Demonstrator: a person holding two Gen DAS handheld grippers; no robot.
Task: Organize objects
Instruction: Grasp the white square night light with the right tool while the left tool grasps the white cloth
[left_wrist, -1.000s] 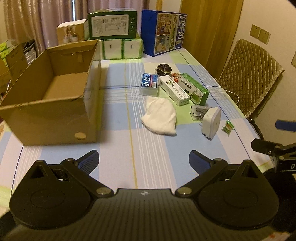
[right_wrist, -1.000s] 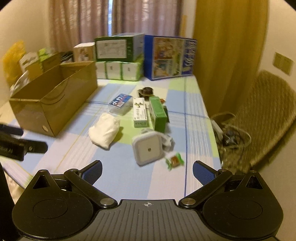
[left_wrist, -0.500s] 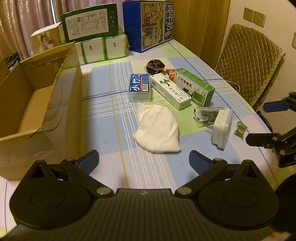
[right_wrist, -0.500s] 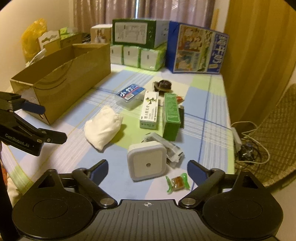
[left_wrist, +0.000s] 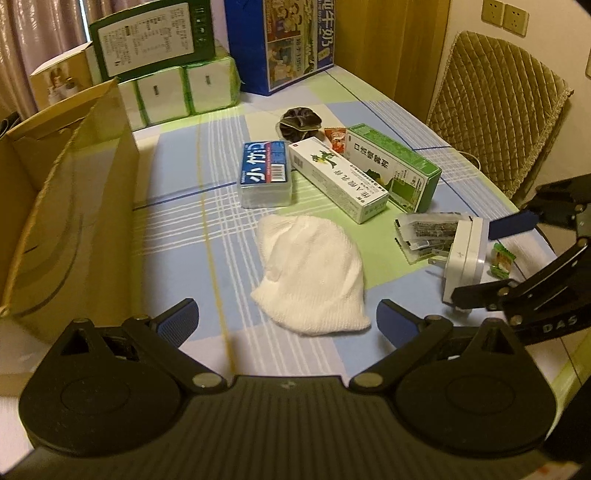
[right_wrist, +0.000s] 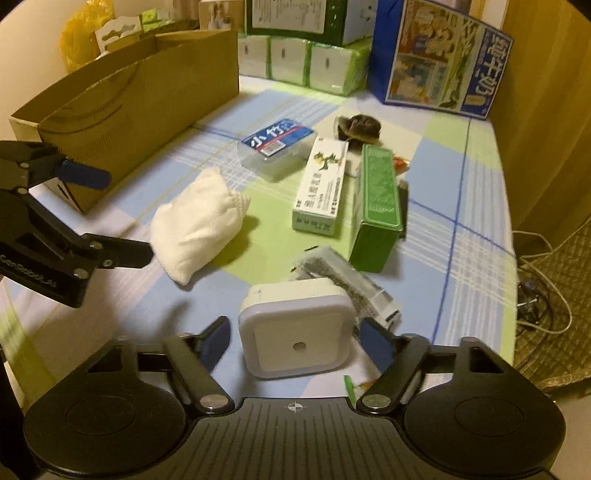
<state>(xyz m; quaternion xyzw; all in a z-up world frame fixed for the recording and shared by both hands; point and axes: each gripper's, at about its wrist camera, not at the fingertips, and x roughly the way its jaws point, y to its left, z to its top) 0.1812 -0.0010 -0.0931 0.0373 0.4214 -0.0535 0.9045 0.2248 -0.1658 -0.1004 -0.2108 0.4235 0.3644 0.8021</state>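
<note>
My left gripper (left_wrist: 288, 319) is open, low over the checked tablecloth (left_wrist: 177, 236), its fingertips at the near edge of a white folded cloth (left_wrist: 314, 273). A white square night-light plug (right_wrist: 295, 332) stands between the open fingers of my right gripper (right_wrist: 295, 334), with small gaps on both sides. Behind it lie a packet of dark sachets (right_wrist: 347, 284), a green box (right_wrist: 376, 206), a white-and-green long box (right_wrist: 321, 188), a blue-labelled clear box (right_wrist: 275, 146) and a dark scrunchie (right_wrist: 356, 127). An open cardboard box (left_wrist: 66, 206) stands at the left.
Stacked green cartons (left_wrist: 177, 88) and a blue milk carton (left_wrist: 295, 40) line the table's far end. A green-wrapped candy (left_wrist: 502, 258) lies near the right edge. Beyond that edge are a quilted chair (left_wrist: 495, 103) and loose cables (right_wrist: 543, 295).
Both grippers have moved forward and lower. The left one has come up to the white cloth, and the night-light now sits between the right gripper's fingers.
</note>
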